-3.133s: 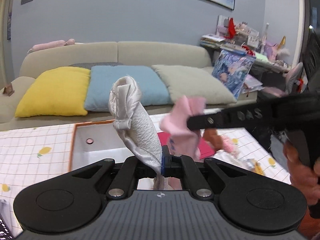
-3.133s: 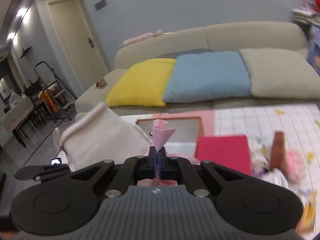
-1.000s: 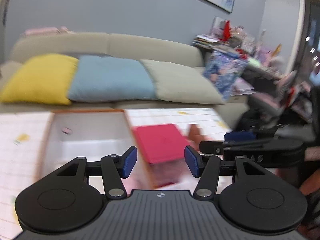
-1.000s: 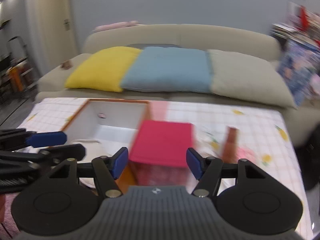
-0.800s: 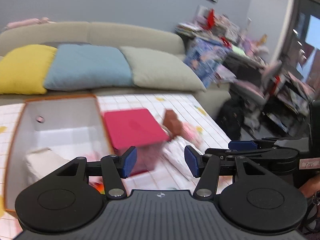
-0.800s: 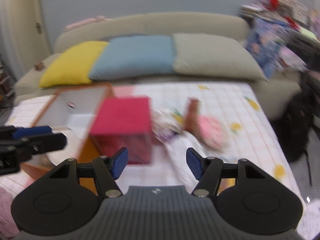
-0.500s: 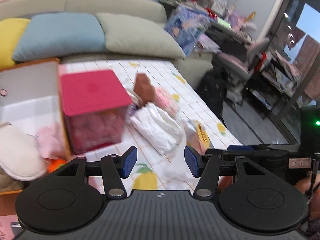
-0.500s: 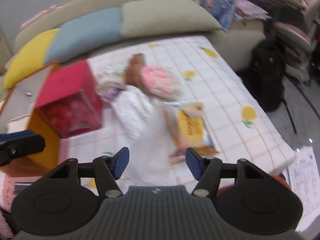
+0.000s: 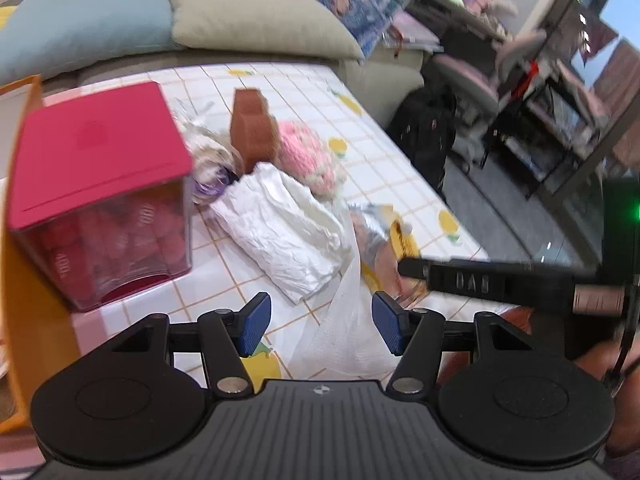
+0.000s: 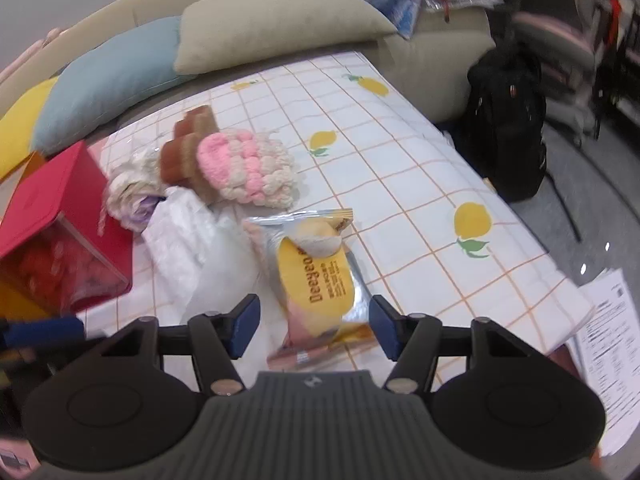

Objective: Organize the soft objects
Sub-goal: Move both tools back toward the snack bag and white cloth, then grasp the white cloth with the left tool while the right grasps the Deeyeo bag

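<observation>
Soft objects lie in a loose cluster on the checked lemon-print tablecloth (image 10: 404, 184), beside the red-lidded clear box (image 9: 100, 192): a crumpled white cloth (image 9: 288, 228), a pink-and-cream knitted piece (image 10: 248, 168), a brown plush (image 10: 188, 148) leaning against it, a pale bundle of yarn-like stuff (image 10: 128, 192), and a foil snack packet (image 10: 320, 276) printed in yellow.

By the look of them all are light and limp. The white cloth will likely sag and trail if pinched at one edge, so a bunched fold near its middle seems the better hold. The knitted piece is thick and springy — a pinch on its rim should bite well. The packet is the slippery one; its foil may slide and its contents could crush, so the crimped end seal looks the safest place to grip.

The left gripper (image 9: 322, 320) hovers with its blue pads wide apart and nothing between them; the near end of the white cloth and a thin white sheet lie just ahead of and below the gap. The right gripper (image 10: 312, 324) is likewise spread and empty — the packet's near end sits right between its fingertips in view, though whether they touch it cannot be told.
</observation>
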A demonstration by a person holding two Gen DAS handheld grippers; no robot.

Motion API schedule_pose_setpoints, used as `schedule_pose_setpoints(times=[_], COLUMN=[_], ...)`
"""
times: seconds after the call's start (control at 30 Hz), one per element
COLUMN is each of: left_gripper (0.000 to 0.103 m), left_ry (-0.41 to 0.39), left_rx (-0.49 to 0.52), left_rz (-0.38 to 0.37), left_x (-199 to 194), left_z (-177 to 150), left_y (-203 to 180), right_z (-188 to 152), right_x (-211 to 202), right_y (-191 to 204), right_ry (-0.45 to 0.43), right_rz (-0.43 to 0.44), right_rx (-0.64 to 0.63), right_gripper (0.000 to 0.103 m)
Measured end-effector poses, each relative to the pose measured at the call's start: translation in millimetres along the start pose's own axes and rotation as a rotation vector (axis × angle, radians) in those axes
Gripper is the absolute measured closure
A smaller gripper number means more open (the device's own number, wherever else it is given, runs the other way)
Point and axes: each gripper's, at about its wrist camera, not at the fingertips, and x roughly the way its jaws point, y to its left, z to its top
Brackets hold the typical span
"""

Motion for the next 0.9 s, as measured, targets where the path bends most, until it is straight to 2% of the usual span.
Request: schedule_pose_setpoints(times=[0.2,0.37,0.43,0.57,0.6,0.7,0.83,0.9], left_gripper=[0.037,0.054,0.067,0.080,0.088,0.100,0.102,0.102], left_ry=[0.066,0.109,0.126,0.151,0.159,0.163,0.143,0.129], left_rx=[0.084,0.143,0.167,0.184,0.180,0.181,0.189,0.180], left_rz=[-0.007,-0.003,0.006,0.034,0.039,0.039,0.036,0.031], left_x=[35.9,61.3,68.8,80.1,82.5,84.3,75.8,71.3], left_z=[3.5,3.2,1.8,0.7,0.3,-0.6,-1.3,0.5], left_y=[-17.9,-32.4,-36.8,-40.6,-40.0,-39.7,-39.7,-40.4], right_z=[5.7,6.5,7.3,9.3,9.3,8.4,6.9,5.8], right_x=[31.9,39.2,41.7,48.5,48.9,49.1,46.4,44.0], right_y=[-10.0,-9.2,-9.6,-13.8,-14.0,-12.1,-10.7,-8.0], right_ry=[0.063,0.044,0.036,0.042,0.041,0.042,0.039,0.037], right_rz=[-0.011,-0.020,-0.021,-0.026,-0.027,-0.019,-0.004,-0.006], right_rx=[0.060,0.065,0.070,0.102,0.103,0.085,0.075,0.058], right_gripper=[0.043,0.041,0.040,0.035,0.036,0.042,0.058,0.062])
